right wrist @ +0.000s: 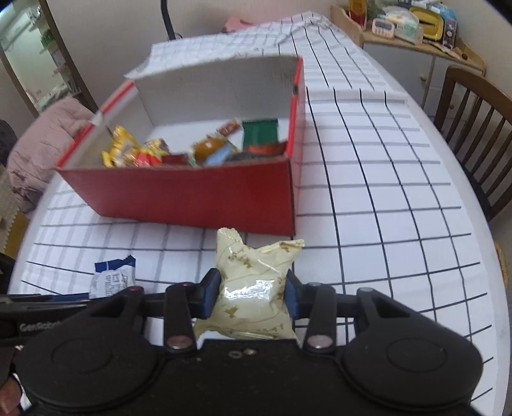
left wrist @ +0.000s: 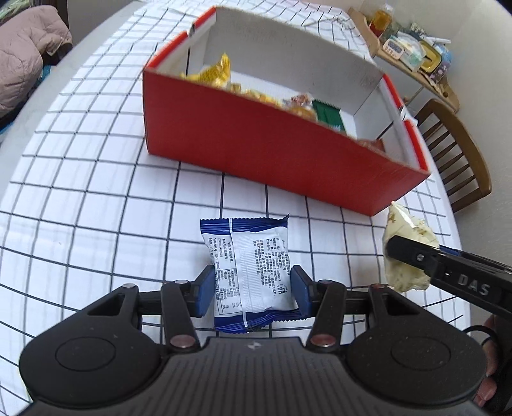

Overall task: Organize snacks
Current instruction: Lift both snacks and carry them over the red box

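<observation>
My left gripper is shut on a blue and white snack packet, held above the checked tablecloth in front of the red box. My right gripper is shut on a cream and gold snack packet, also in front of the red box. The cream packet and the right gripper show at the right of the left wrist view. The blue packet shows at the left of the right wrist view. The open box holds several snacks, gold, green and orange.
The round table has a white cloth with a dark grid. A wooden chair stands at the table's right side. A wooden shelf with clutter is at the back right. A pink padded garment lies at the left.
</observation>
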`<move>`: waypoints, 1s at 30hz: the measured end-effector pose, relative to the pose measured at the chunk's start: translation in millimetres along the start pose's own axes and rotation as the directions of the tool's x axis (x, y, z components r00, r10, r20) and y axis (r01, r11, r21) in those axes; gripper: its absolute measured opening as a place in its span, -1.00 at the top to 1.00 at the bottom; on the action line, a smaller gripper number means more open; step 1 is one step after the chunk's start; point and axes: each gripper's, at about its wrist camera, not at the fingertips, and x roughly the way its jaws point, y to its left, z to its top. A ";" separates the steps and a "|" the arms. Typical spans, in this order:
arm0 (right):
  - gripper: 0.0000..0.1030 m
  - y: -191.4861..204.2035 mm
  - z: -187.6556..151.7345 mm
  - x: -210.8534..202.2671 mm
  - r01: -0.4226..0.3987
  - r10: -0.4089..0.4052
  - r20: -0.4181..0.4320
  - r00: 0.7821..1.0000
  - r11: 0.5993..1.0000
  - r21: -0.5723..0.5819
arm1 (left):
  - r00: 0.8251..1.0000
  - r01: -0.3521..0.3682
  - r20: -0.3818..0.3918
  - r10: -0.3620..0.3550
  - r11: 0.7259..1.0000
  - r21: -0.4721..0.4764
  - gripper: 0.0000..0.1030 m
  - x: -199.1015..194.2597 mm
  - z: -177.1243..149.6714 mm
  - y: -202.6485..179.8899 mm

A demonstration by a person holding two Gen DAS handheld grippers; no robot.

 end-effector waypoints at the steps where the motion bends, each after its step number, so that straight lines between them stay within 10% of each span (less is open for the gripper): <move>1: 0.21 1.4 1.6 -6.0 -0.008 0.008 0.012 1.000 1.000 -0.001 | 1.000 0.002 0.008 -0.002 1.000 0.001 0.04 -4.6 2.4 0.1; 18: 0.21 20.3 76.2 -29.0 -0.039 0.041 0.135 0.990 0.999 -0.012 | 0.977 -0.001 0.211 -0.020 0.995 0.098 0.03 -58.7 89.4 -18.2; 30: 0.20 27.7 109.1 12.6 0.018 -0.013 0.101 0.995 0.999 -0.050 | 0.982 -0.060 0.186 0.040 0.993 0.104 0.03 -22.9 144.0 -14.6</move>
